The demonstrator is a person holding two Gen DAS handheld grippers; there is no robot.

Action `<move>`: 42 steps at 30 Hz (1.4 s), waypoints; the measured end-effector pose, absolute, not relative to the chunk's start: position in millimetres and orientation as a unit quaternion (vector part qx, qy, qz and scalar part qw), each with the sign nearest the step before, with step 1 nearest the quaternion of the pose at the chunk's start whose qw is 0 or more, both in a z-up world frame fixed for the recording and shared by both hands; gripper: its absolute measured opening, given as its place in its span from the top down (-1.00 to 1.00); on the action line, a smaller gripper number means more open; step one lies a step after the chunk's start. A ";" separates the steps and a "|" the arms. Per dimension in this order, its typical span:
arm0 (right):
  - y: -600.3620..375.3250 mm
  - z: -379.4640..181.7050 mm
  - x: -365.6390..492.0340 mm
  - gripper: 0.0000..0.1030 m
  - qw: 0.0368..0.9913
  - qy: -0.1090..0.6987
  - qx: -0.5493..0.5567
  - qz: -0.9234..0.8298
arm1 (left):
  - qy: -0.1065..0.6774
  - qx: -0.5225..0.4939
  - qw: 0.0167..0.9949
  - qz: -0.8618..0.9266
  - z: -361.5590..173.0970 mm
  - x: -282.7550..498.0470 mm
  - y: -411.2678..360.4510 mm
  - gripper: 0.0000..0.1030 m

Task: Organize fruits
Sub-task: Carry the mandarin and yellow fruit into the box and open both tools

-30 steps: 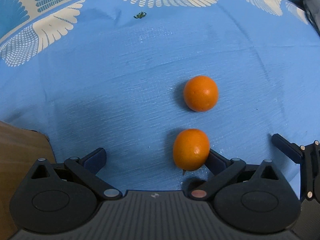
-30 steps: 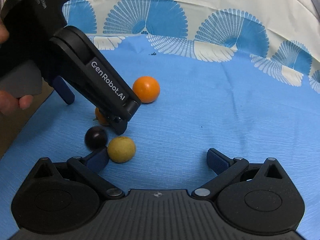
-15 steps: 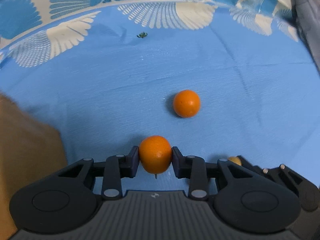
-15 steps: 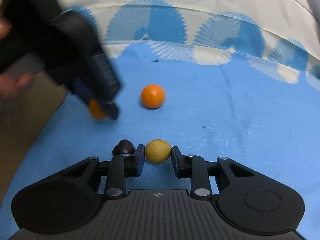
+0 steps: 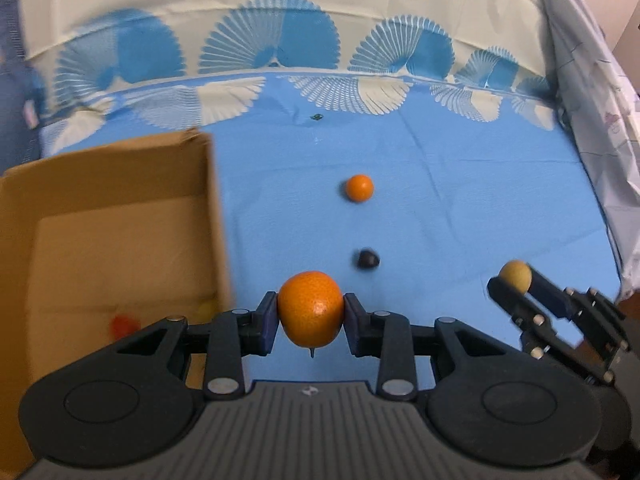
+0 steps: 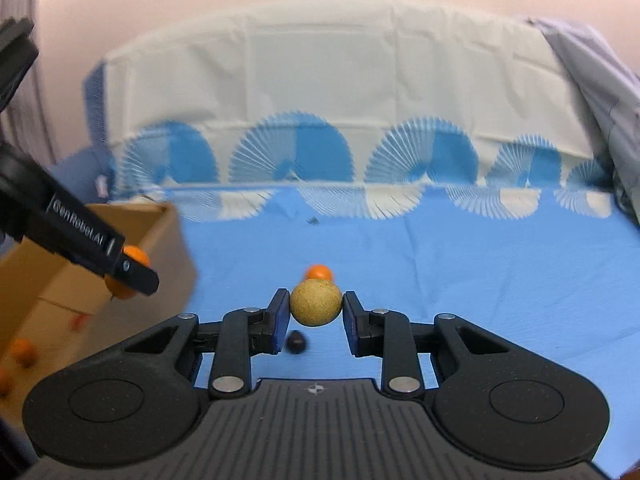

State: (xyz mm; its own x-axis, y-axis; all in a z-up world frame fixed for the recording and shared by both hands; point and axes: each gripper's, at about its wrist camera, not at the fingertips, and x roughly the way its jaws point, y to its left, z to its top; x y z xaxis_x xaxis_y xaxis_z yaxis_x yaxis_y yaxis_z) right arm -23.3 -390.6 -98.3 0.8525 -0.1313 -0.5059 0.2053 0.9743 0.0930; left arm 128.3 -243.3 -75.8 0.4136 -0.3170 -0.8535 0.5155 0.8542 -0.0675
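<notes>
With the left gripper (image 5: 311, 316) clenched on an orange (image 5: 310, 307) beside the cardboard box (image 5: 120, 208) and the right gripper (image 6: 316, 312) clamping a yellow fruit (image 6: 316, 303), both should clear the rim before letting go.

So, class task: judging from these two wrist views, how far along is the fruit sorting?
Done: a few small fruits already lie in the cardboard box. In hand: the left gripper clamps an orange citrus fruit; the right gripper clamps a yellowish round fruit. Left: a small orange fruit and a dark fruit on the blue cloth.
</notes>
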 end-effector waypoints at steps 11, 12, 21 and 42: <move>-276.2 -53.7 -128.2 0.42 0.958 0.265 0.105 0.017 | 0.456 0.081 0.865 -0.194 -34.3 0.1 -84.5 0.27; -266.2 -51.5 -135.9 0.42 0.958 0.266 0.104 0.024 | 0.452 0.080 0.869 -0.187 -32.2 -10.5 -71.4 0.27; -204.0 -33.8 -179.1 0.42 0.961 0.261 0.065 0.072 | 0.428 0.059 0.889 -0.152 -27.2 -73.7 3.9 0.26; -183.2 -23.6 -181.1 0.42 0.963 0.257 0.035 0.073 | 0.415 0.038 0.897 -0.146 -25.4 -86.9 25.5 0.26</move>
State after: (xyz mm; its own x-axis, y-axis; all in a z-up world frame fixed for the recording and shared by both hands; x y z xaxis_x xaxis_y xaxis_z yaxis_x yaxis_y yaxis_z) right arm -181.1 -183.2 -23.6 0.8573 0.1577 -0.4901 -0.1219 0.9870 0.1044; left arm -86.9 25.5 -25.4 0.6121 -0.2306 -0.7564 0.2933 0.9545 -0.0537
